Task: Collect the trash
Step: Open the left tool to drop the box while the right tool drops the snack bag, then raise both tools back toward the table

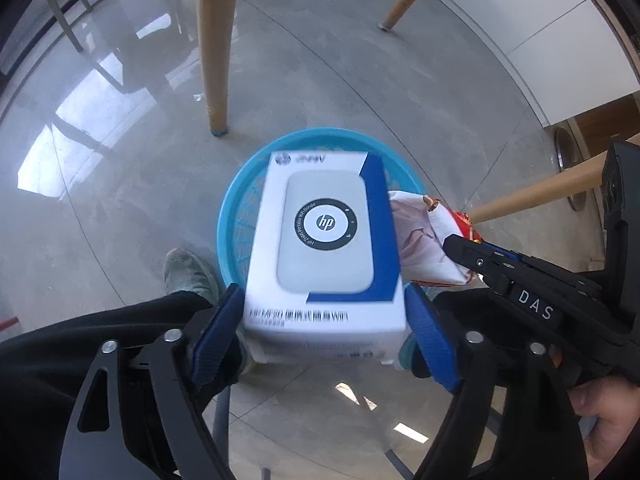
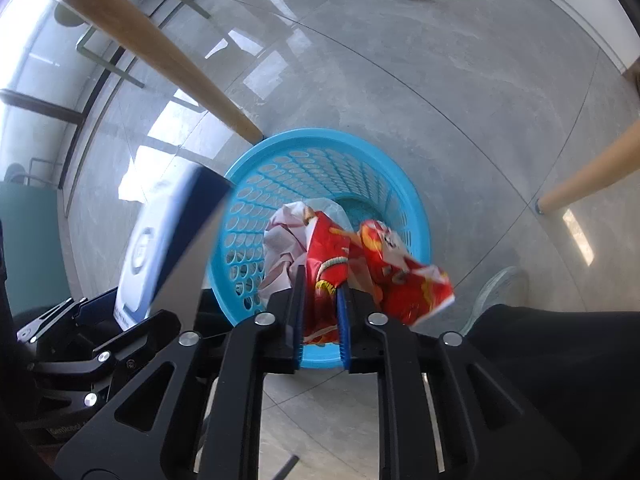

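Left claw (image 1: 322,288): points down at the floor with its blue pads spread wide; a box sits between them, and the pads look just clear of its sides, so it is not gripping.
Box (image 1: 324,232): white and blue carton (an "hp" ring is printed on top), hanging over the basket and hiding most of its mouth in the left wrist view; blurred in the right wrist view.
Basket (image 2: 320,136): round blue plastic, perforated wall, standing on the floor; nothing can be made out on its bottom.
Right claw (image 2: 320,280): jaws narrow, a wrapper filling the gap between the pads; whether the pads press on it I cannot tell.
Wrapper (image 2: 404,276): red and yellow snack bag, crumpled, over the basket's mouth at 3 o'clock of the box.
Crumpled paper (image 2: 280,240): white, bunched against the wrapper at its 9 o'clock.
Floor (image 1: 120,160): grey glossy tiles.
Wooden leg (image 1: 214,40): pale, its foot at 11 o'clock of the basket.
Shoe (image 1: 188,272): grey, at 8 o'clock of the basket.
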Available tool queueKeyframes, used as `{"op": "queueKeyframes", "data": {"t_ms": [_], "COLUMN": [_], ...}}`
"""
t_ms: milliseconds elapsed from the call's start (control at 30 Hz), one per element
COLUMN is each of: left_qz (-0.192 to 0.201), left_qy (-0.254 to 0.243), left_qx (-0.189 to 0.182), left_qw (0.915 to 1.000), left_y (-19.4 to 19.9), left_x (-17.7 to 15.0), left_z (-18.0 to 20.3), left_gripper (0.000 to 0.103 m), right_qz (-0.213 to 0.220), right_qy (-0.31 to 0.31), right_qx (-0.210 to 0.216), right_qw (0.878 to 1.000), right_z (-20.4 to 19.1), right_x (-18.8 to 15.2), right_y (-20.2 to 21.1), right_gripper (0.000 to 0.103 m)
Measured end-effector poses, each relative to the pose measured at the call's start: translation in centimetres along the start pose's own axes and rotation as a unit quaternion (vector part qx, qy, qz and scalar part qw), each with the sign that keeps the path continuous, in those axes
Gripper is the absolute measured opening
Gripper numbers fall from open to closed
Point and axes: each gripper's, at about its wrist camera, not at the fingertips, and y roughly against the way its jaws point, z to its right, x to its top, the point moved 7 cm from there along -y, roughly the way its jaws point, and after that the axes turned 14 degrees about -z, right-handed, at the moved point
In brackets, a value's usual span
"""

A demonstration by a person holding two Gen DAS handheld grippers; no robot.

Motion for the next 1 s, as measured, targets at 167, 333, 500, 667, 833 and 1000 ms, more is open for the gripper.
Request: {"op": "queueKeyframes", "data": {"t_ms": [167,333,500,667,833,1000], "left_qz": [0.001,0.004,0.009,0.021,0.033,0.054], "left_qy": [0.026,0.049,0.046,0.055,0.05,0.04], "left_qx": [0.004,-0.003,0.003,0.001,0.002,-0.001], "left_qw": [0.9996,0.9988,0.9989,0.9983,0.9982,0.9977], "left_y": [0.1,0.4,0.9,1.7,2.8,4.6], "left_x": [0.2,0.4,-0.1,-0.5,-1.6,-3.0], "left_z": [-1.5,-2.1,-2.2,-2.7,-2.6,-1.9], "left_gripper": [0.084,0.082,0.081,0.081,0.081,0.081], "right_qz": [-0.009,-0.01,-0.015,-0.012,-0.01,0.011], "right_qy": [-0.021,-0.006,0.001,0.006,0.02,0.046], "right_qx": [-0.007,-0.034,-0.054,-0.063,-0.058,-0.059], "right_qw": [1.0,0.999,0.998,0.998,0.998,0.997], "right_z": [1.1,0.9,1.1,1.1,0.3,-0.8], "right_x": [0.1,-0.2,-0.9,-2.0,-3.8,-5.8], "right_y": [-0.5,-0.5,-0.1,0.8,2.1,4.1], "right_gripper": [0.039,0.039,0.039,0.04,0.044,0.047]}}
